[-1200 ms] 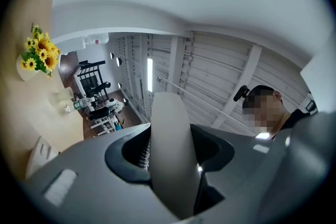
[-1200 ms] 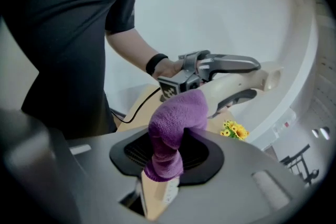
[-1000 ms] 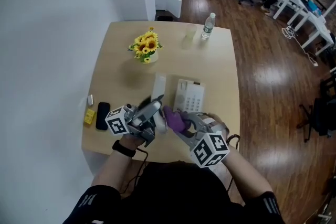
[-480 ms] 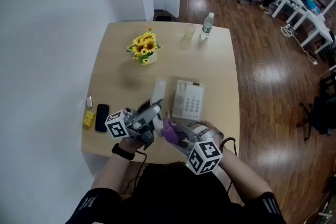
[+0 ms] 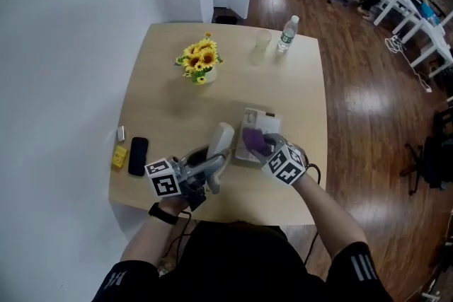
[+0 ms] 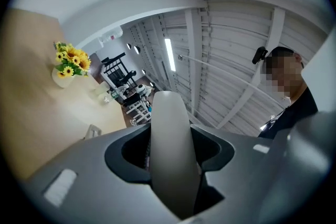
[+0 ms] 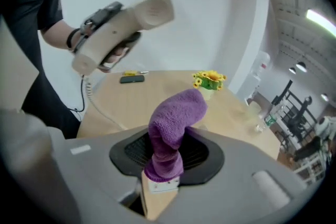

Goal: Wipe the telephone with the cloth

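Telephone handset [image 6: 169, 128] is clamped in my left gripper [image 6: 172, 170]. My right gripper [image 7: 160, 186] pinches the purple cloth [image 7: 172, 134] over the telephone base [image 5: 265, 122] beneath it.

The right claw [image 5: 263, 151] has swung away from the front edge of the counter [image 5: 163, 117] and forward over the telephone [image 5: 258, 118]. The purple cloth [image 5: 253, 139] it pinches was beside the handset [image 5: 221, 140] a second ago; now it lies on the keypad, apparently touching it. The left claw [image 5: 207, 167] has eased the handset a little nearer the front edge.
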